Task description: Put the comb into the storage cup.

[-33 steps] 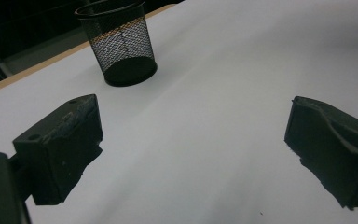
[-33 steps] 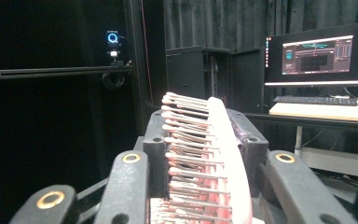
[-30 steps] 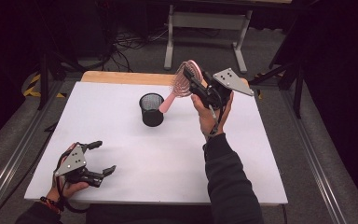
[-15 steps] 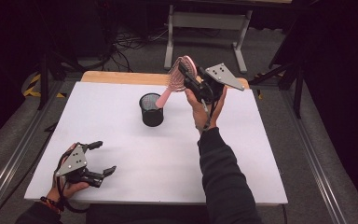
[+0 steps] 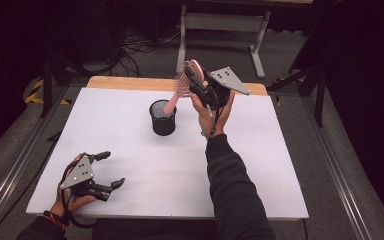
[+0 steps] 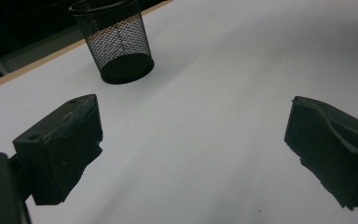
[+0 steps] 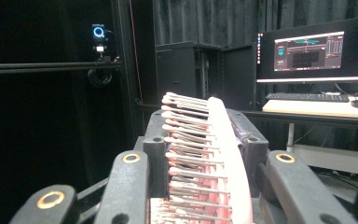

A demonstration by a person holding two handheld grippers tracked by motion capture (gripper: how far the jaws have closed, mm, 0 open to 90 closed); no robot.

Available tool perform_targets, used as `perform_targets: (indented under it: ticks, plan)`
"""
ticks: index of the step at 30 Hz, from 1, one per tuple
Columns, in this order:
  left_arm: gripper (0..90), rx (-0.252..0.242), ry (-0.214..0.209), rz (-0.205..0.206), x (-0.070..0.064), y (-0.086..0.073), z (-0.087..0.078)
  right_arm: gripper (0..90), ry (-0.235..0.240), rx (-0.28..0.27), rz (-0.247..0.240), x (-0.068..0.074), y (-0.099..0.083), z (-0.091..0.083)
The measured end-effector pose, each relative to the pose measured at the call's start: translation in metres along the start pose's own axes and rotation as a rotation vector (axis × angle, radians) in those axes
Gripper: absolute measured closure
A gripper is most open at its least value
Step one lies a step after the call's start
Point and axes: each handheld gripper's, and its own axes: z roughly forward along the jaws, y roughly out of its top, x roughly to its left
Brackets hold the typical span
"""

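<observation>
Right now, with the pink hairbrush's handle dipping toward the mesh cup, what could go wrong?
The right gripper clamps the pink hairbrush by its bristled head, so it may pivot or slip. The handle enters the black mesh cup at a slant near the rim; a sideways push could tip the cup, which nothing steadies. The left gripper rests open, far from the cup.

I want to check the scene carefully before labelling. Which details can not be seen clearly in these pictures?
- High view: whether the pink hairbrush handle tip has entered the black mesh cup; the rim hides it.
- Right gripper view: the brush handle is cut off by the bottom edge, behind the right tool.
- Left gripper view: the cup's rim is cut off by the top edge.
</observation>
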Motion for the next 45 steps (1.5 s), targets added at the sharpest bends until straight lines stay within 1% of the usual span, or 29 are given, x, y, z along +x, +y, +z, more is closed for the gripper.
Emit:
perform_targets:
  ticks: [2, 5, 9, 12, 14, 15, 16, 17, 18, 20, 22, 24, 27, 29, 30, 31, 32, 33, 35, 36, 37, 45]
  plan:
    - [5.1, -0.002, 0.0, -0.002, 0.0, 0.0, 0.0, 64.4, 0.004, 0.001, 0.002, 0.0, -0.001, 0.001]
    - [5.0, -0.003, -0.001, -0.007, 0.001, 0.0, 0.0, 64.4, -0.008, 0.013, 0.004, 0.002, -0.005, 0.005]
    - [5.0, -0.004, -0.006, -0.001, 0.0, 0.0, 0.0, 64.4, -0.006, 0.026, 0.002, 0.004, -0.01, 0.008]
    - [4.9, -0.006, 0.001, -0.002, 0.0, -0.001, 0.0, 64.4, -0.008, 0.038, 0.001, 0.006, -0.015, 0.011]
    - [4.9, -0.005, 0.002, 0.0, 0.0, 0.0, 0.0, 64.4, -0.007, 0.043, 0.004, 0.007, -0.017, 0.012]
    - [4.8, -0.007, 0.004, 0.0, 0.0, 0.0, 0.0, 64.4, -0.011, 0.045, 0.014, 0.008, -0.019, 0.013]
    - [4.8, -0.008, 0.002, -0.004, 0.0, 0.0, 0.0, 64.3, -0.012, 0.05, 0.011, 0.009, -0.02, 0.014]
    - [4.8, -0.005, 0.002, -0.001, 0.0, 0.0, 0.001, 64.4, -0.008, 0.057, 0.018, 0.011, -0.023, 0.015]
    - [4.8, 0.0, 0.0, 0.001, 0.0, 0.0, 0.0, 64.4, -0.01, 0.063, 0.007, 0.011, -0.025, 0.015]
    - [4.8, 0.0, -0.002, 0.002, 0.0, 0.0, 0.0, 64.3, -0.001, 0.07, 0.011, 0.011, -0.028, 0.016]
    - [4.8, -0.002, -0.005, 0.0, 0.0, 0.0, 0.001, 64.3, -0.003, 0.08, 0.006, 0.012, -0.031, 0.016]
    - [4.8, 0.002, -0.005, 0.0, 0.0, 0.0, 0.001, 64.3, 0.006, 0.087, 0.015, 0.013, -0.034, 0.017]
    - [4.8, 0.002, -0.003, 0.002, 0.0, 0.0, 0.001, 64.3, 0.0, 0.099, 0.011, 0.014, -0.039, 0.018]
    - [4.9, 0.003, -0.004, 0.002, 0.0, 0.0, 0.001, 64.3, 0.003, 0.108, 0.013, 0.014, -0.043, 0.018]
    - [4.9, 0.005, -0.004, 0.004, -0.001, 0.0, 0.001, 64.3, -0.02, 0.106, 0.026, 0.014, -0.044, 0.018]
    - [4.9, 0.005, -0.005, 0.005, -0.001, 0.0, 0.001, 64.3, 0.002, 0.116, 0.013, 0.013, -0.046, 0.018]
    - [4.9, 0.005, -0.005, 0.005, -0.001, 0.0, 0.001, 64.3, -0.021, 0.115, 0.033, 0.014, -0.047, 0.018]
    - [4.9, 0.005, -0.005, 0.006, -0.001, 0.0, 0.002, 64.2, 0.002, 0.122, 0.027, 0.013, -0.049, 0.018]
    - [4.9, 0.007, -0.007, 0.006, -0.001, 0.0, 0.002, 64.2, 0.001, 0.125, 0.028, 0.012, -0.051, 0.018]
    - [4.9, 0.006, -0.009, 0.005, -0.001, 0.0, 0.002, 64.2, -0.013, 0.125, 0.052, 0.011, -0.054, 0.018]
    - [4.9, 0.007, -0.01, 0.005, -0.001, 0.0, 0.002, 64.2, 0.004, 0.13, 0.047, 0.01, -0.055, 0.018]
    - [5.0, 0.008, -0.012, 0.006, -0.001, 0.0, 0.003, 64.0, 0.006, 0.144, 0.054, 0.01, -0.061, 0.018]
